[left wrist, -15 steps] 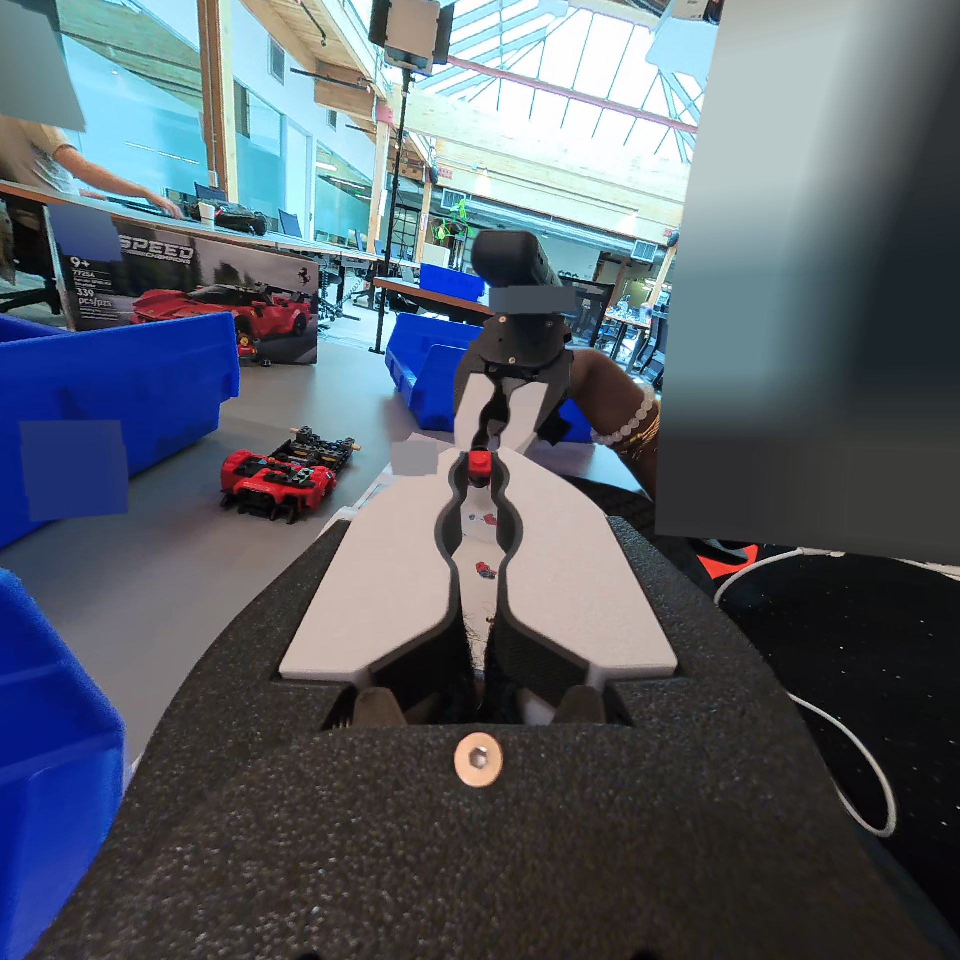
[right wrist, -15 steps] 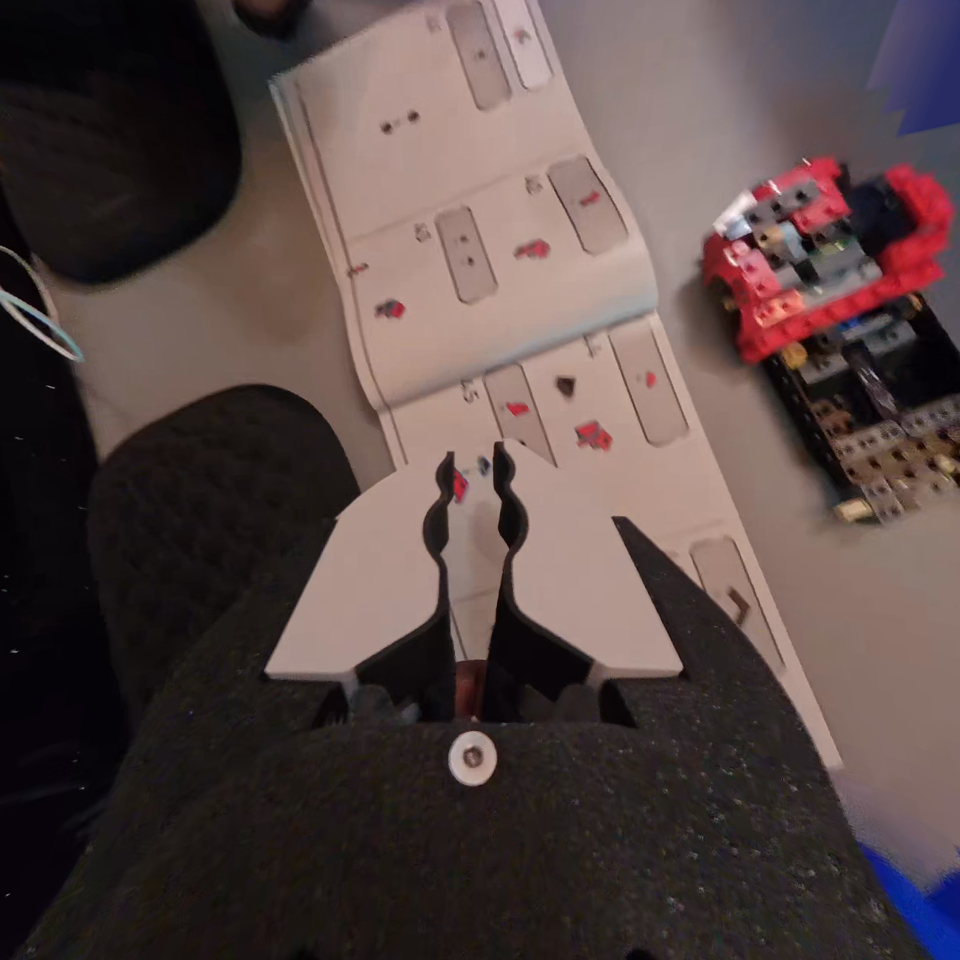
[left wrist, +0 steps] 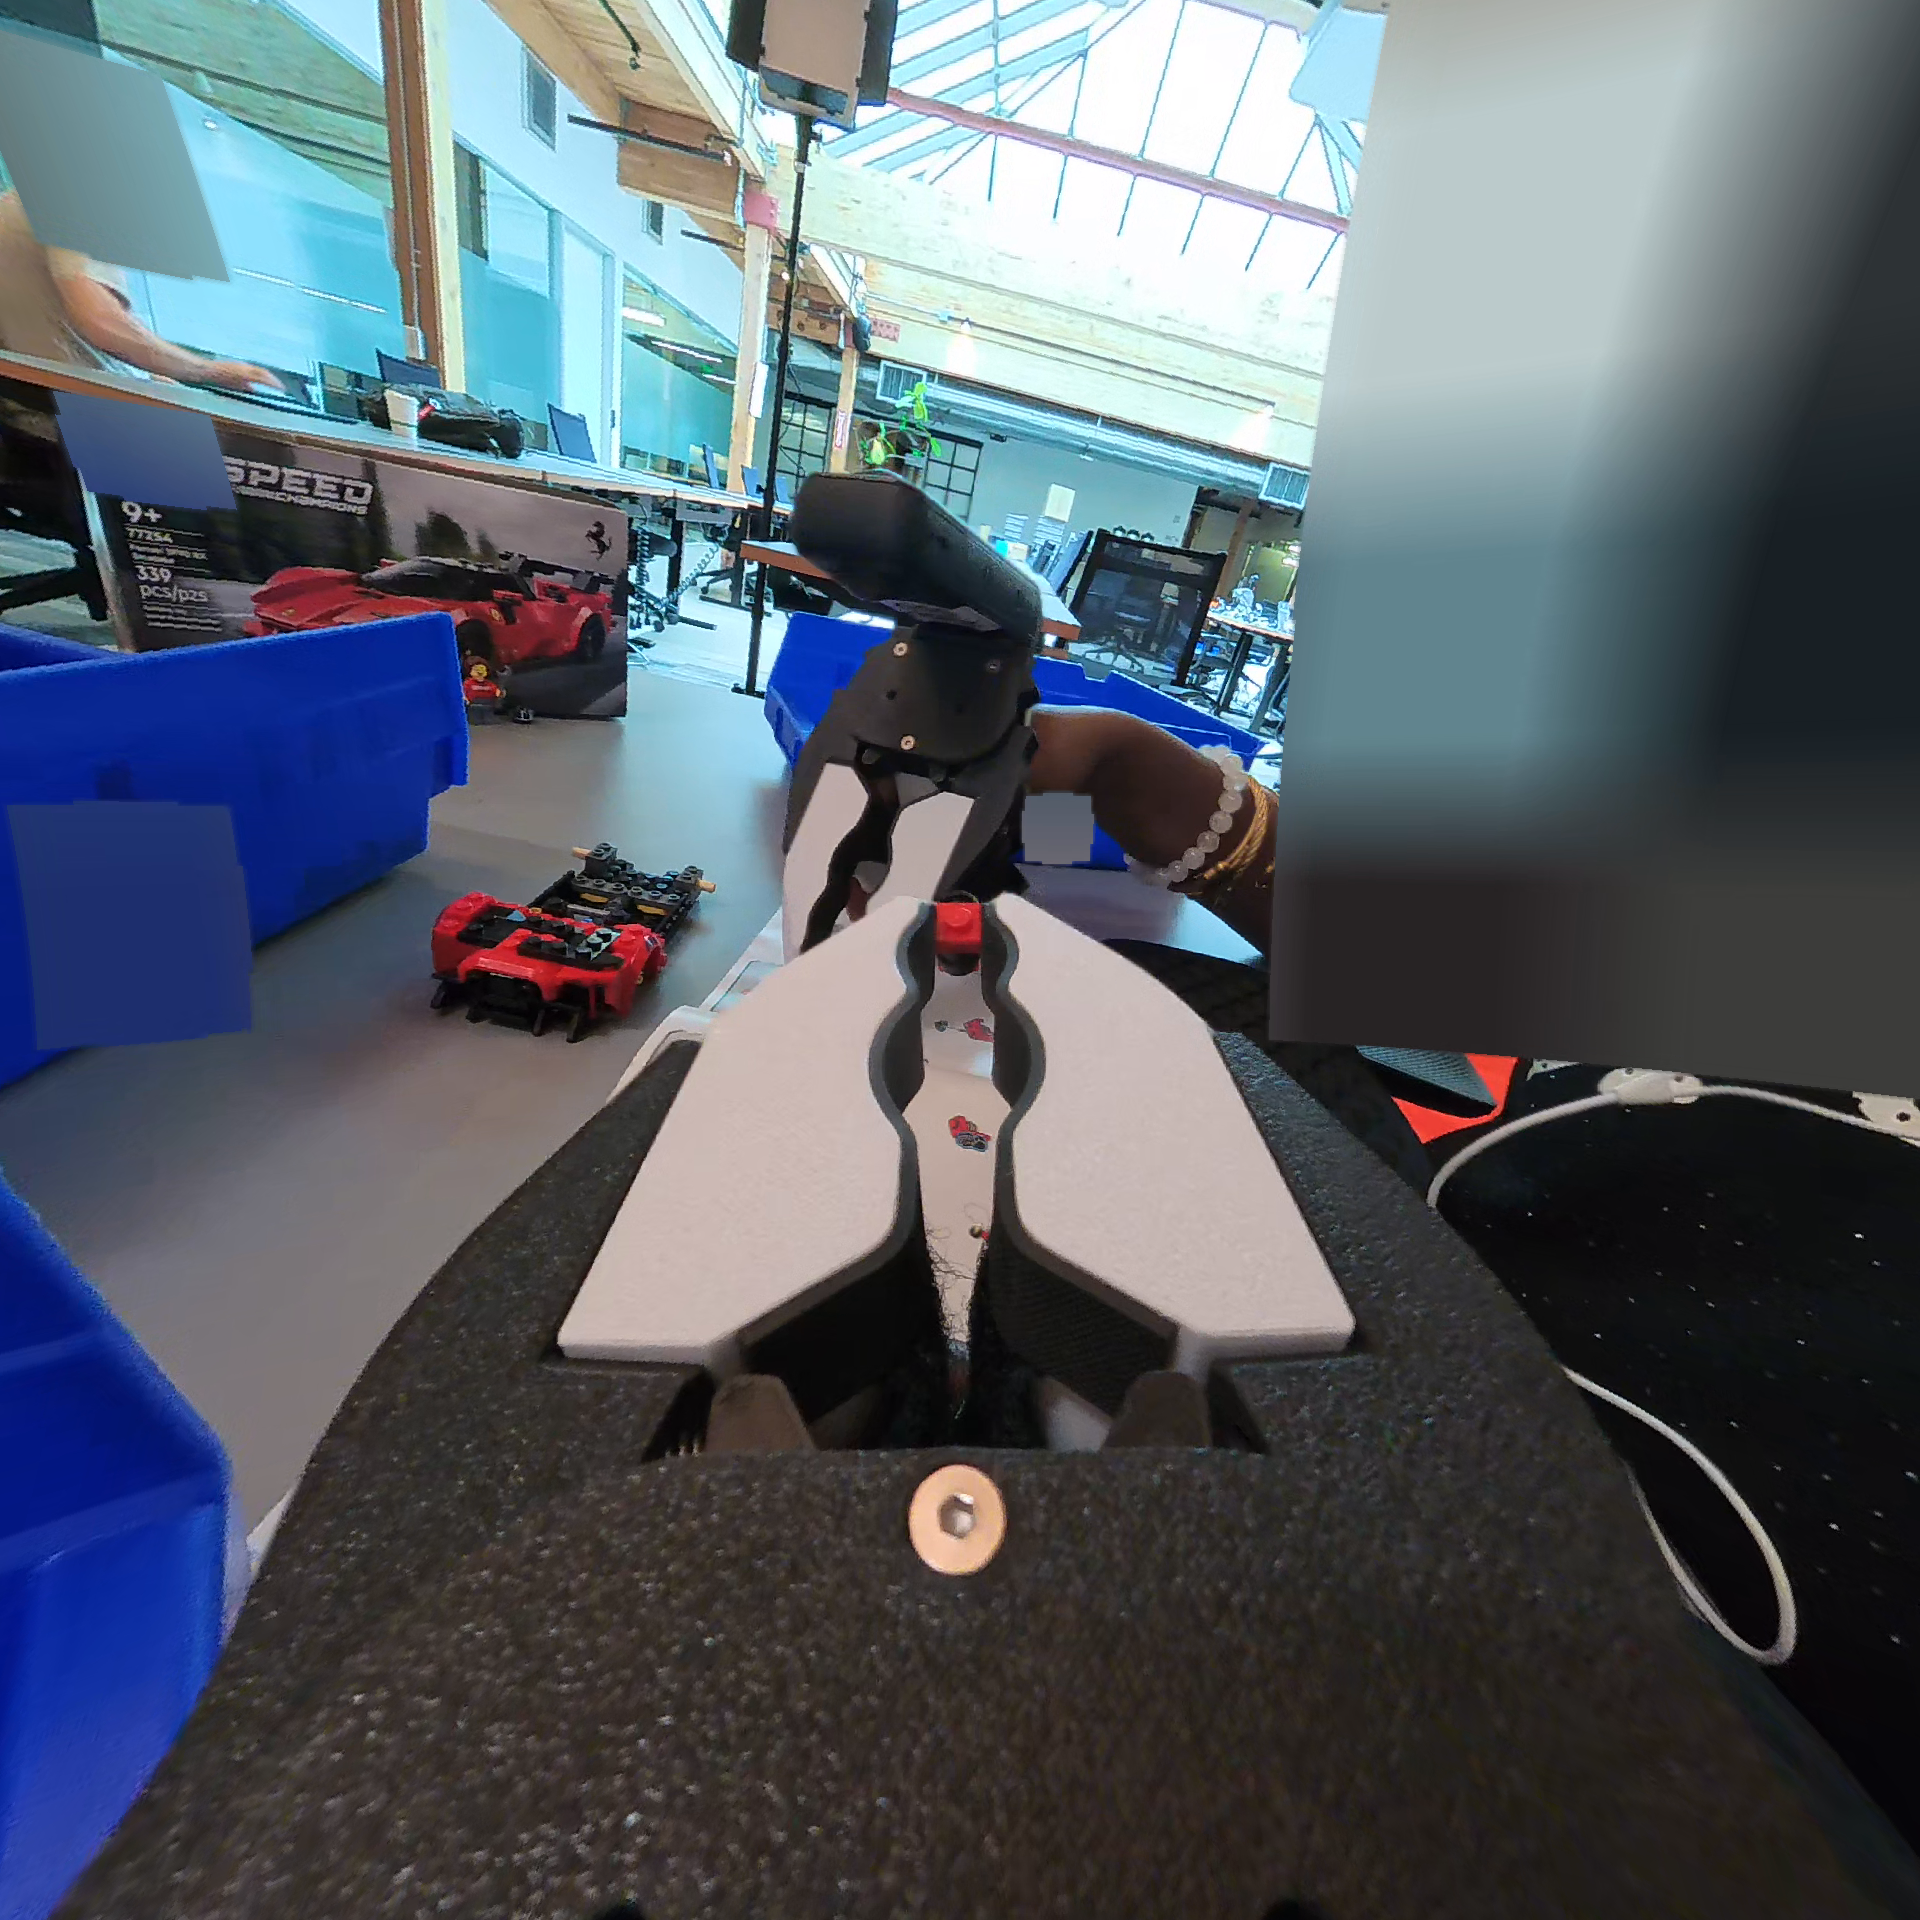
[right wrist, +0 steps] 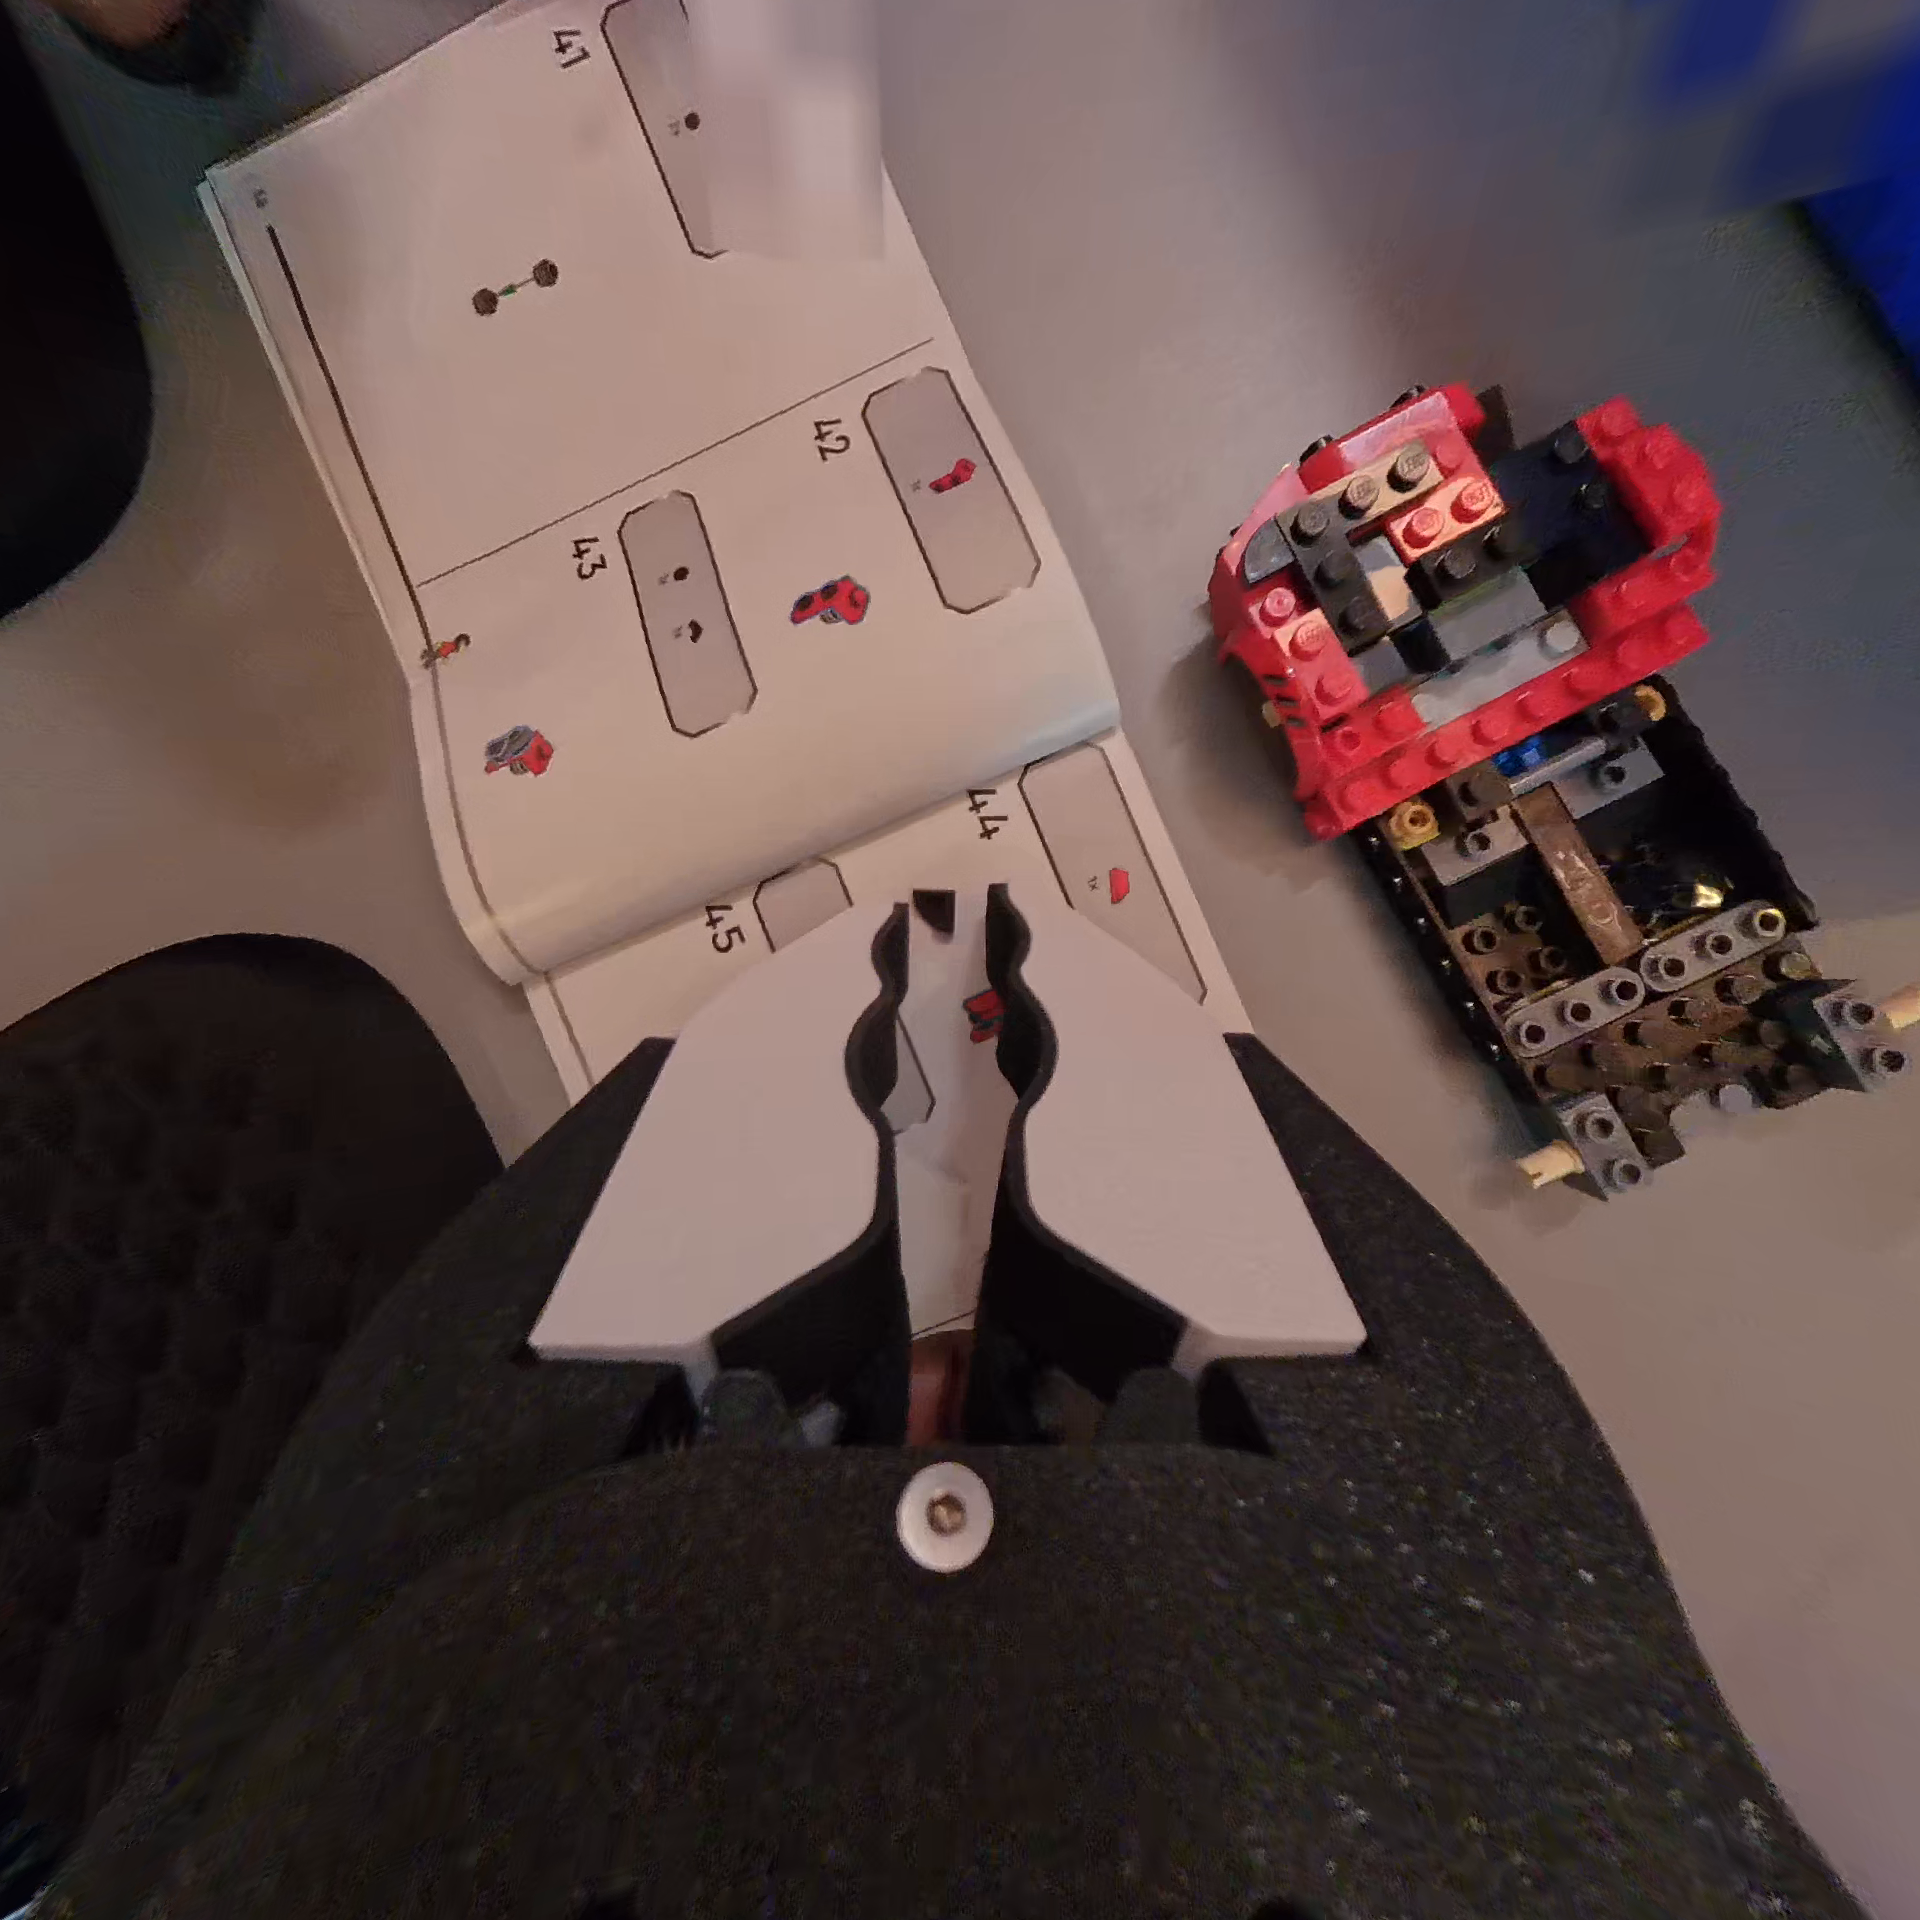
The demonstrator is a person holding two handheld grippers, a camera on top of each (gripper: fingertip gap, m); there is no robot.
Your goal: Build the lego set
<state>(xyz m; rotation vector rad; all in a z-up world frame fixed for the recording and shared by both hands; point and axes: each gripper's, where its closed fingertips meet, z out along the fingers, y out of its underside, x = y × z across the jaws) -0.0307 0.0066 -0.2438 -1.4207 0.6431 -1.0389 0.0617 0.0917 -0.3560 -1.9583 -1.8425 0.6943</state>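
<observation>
My left gripper is shut on a small red brick at its tips, held above the open instruction booklet. My right gripper hangs over the booklet, its fingers a narrow gap apart, shut on a small dark piece at the tips. It also shows in the left wrist view, just behind and left of my left tips, tilted. The partly built red and black car lies right of the booklet; in the left wrist view it lies on the grey table, left of the grippers.
Blue bins stand at the left, near left and back. The set's box stands behind the left bin. A hand with a bead bracelet holds the right gripper. A white cable lies on black cloth. The tips of one gripper are about 15 cm away from the tips of the other.
My right gripper has come closer to the booklet and, in the left wrist view, shifted left and tilted. My left gripper still holds the red brick.
</observation>
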